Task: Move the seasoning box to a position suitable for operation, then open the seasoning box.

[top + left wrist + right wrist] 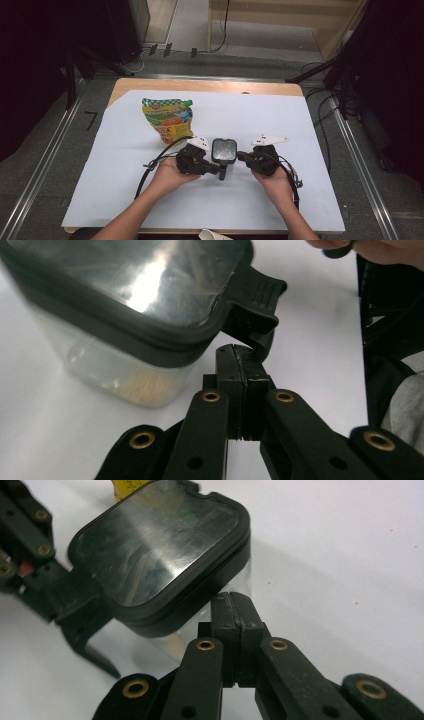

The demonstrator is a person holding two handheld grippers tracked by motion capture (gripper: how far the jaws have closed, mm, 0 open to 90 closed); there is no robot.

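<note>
Left tongs (241, 390) are sitting closed on nothing, tips just below the raised latch flap (257, 292) of the clear container (224, 151). Right tongs (239, 630) are likewise pressed shut and empty, tips at the container's opposite wall, under the dark lid's (160, 547) rim. The container is standing upright on the white-covered worktop (310, 200), between both tongs. A yellow-green snack pouch (168, 119) is lying beyond the container, toward the left tongs' side.

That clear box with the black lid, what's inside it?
Through the box's clear wall, something pale tan lies at the bottom; too blurred to name. The shiny lid covers the rest from above.
</note>
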